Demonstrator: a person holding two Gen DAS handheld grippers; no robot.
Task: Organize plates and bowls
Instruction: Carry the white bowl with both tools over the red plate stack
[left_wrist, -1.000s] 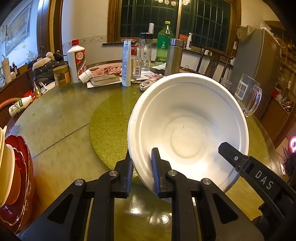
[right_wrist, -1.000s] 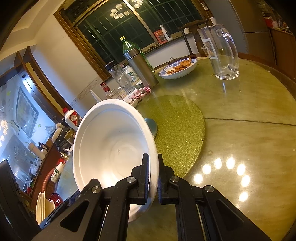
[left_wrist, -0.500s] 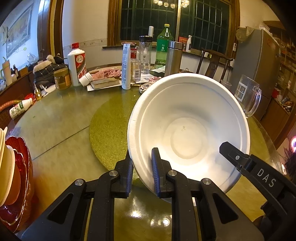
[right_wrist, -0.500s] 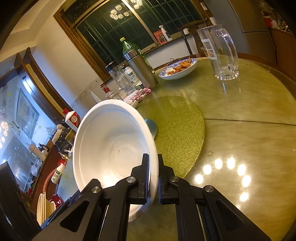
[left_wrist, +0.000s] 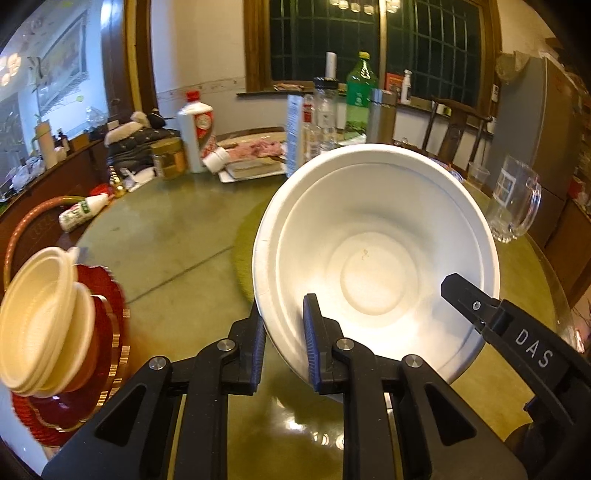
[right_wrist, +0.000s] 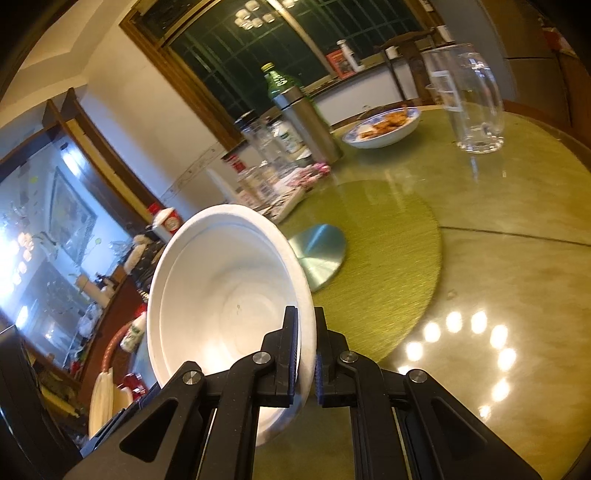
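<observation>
White bowl (left_wrist: 373, 258): looks light, rigid, smooth-walled, likely slippery. Left tool (left_wrist: 284, 345) and right tool (right_wrist: 306, 356) both clamped across its rim; best hold.

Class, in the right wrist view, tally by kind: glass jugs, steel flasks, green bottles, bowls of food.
Clear glass jug: 1
Steel cylindrical flask: 1
Green plastic bottle: 1
Blue-and-white patterned bowl of food: 1
Total: 4
</observation>
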